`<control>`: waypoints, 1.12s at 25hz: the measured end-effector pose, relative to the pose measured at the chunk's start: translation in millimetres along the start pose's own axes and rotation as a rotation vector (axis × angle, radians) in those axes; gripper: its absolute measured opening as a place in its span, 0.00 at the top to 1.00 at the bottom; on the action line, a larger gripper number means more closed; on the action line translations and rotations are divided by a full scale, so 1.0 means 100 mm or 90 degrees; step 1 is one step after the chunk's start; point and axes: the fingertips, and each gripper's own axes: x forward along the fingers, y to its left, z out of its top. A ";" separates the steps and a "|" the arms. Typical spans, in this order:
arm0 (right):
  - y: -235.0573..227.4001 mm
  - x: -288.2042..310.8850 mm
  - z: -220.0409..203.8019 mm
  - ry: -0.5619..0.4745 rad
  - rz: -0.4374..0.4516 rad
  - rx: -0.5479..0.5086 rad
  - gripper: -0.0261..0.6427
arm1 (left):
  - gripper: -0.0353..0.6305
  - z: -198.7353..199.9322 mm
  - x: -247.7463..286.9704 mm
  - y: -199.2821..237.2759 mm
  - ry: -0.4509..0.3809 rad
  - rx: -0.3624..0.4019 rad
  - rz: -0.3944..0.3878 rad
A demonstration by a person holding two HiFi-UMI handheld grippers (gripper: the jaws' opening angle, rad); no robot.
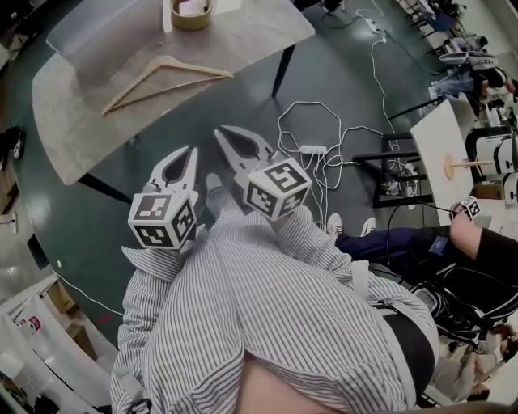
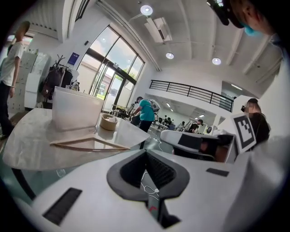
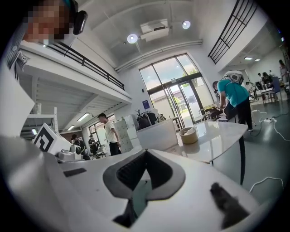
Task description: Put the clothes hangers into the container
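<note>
Left gripper [image 1: 188, 155]: your nearest tool, held close in front of your striped shirt. Its jaws are pressed together with nothing between them.
Right gripper [image 1: 227, 133]: just beside the left one, at its 2 o'clock. Its jaws are also closed and empty.
Table [image 1: 73, 137]: ahead of both grippers at 11 o'clock. Neither gripper is over it yet.
Wooden hanger [image 1: 166, 79]: lies flat on the tabletop at about 11 o'clock from your grippers, well apart from them, with nothing touching it. It is the only hanger you can see.
Tape roll [image 1: 191, 12]: beyond the hanger at its 12 o'clock, near the far edge of the table.
Container [image 1: 105, 36]: the translucent bin at the far side of the table, at the hanger's 10 o'clock. You can make out no hanger inside it.
Done so far: apparently nothing, since the hanger sits outside the bin.
Left to do: reach the table, open a gripper, close it on the hanger, lift it, then place it in the bin.
</note>
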 end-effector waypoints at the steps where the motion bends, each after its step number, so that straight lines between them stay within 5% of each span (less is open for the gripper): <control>1: -0.07 0.10 0.08 -0.003 0.002 -0.001 0.94 | 0.93 0.09 0.08 0.06 -0.003 0.003 0.003; 12: -0.83 0.82 0.56 0.012 0.031 -0.012 0.94 | 0.93 0.72 1.02 0.40 -0.009 0.008 0.014; 28: -1.36 1.16 0.53 0.055 0.027 0.001 0.94 | 0.93 0.74 1.62 0.58 0.024 -0.019 0.012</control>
